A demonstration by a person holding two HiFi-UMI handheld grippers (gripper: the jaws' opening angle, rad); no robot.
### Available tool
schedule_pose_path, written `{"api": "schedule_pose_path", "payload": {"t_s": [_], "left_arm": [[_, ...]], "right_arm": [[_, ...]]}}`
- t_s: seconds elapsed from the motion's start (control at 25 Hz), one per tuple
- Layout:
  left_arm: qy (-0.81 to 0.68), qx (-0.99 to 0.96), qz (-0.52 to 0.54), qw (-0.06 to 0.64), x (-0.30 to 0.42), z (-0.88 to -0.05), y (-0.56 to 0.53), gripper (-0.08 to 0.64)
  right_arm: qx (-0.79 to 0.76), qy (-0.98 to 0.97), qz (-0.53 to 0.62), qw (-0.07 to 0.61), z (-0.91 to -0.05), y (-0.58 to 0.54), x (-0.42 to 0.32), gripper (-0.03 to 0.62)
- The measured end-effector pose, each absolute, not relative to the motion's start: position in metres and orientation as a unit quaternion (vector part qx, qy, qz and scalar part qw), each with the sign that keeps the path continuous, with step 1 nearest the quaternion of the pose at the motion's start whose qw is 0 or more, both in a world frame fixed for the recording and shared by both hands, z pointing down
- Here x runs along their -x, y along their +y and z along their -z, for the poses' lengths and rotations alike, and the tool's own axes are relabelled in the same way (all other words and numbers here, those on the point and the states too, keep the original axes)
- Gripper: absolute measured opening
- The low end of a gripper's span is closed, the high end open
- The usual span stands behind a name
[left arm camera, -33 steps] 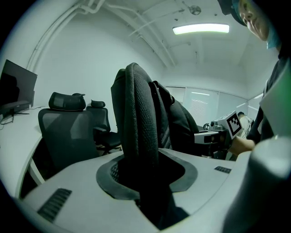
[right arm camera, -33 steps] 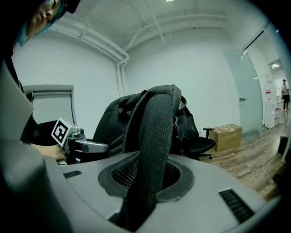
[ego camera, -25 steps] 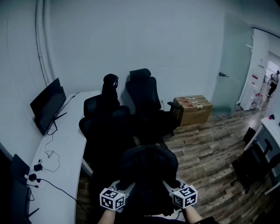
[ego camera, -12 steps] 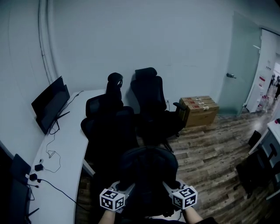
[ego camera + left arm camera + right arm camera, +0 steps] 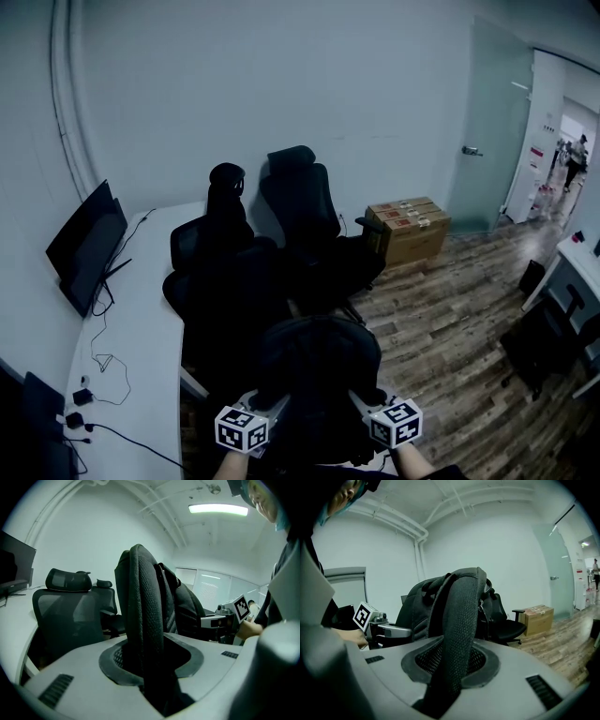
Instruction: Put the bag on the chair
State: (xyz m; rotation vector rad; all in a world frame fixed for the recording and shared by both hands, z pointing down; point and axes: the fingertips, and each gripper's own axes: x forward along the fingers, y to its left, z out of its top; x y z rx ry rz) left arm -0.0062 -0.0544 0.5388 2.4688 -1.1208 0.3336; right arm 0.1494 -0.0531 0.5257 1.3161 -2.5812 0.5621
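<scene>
Bag (image 5: 314, 361) carried forward, monitor (image 5: 84, 246) shifted toward view's left edge

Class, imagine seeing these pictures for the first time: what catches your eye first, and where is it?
A black bag fills the head view's bottom centre, the left gripper and right gripper each shut on a shoulder strap. Beyond it stand black office chairs beside a white desk at left; cardboard boxes sit against the far wall.
</scene>
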Motion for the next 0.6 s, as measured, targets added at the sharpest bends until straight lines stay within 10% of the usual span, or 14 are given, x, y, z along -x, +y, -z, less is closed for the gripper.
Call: {"api": "schedule_pose_path", "payload": {"t_s": [0.6], "left_arm": [[-0.341, -0.912, -0.130, 0.185, 0.117, -0.542, -0.149, 0.153]], "right_arm": [[-0.511, -0.835, -0.184, 0.088, -0.532, -0.126, -0.038, 0.106]]}}
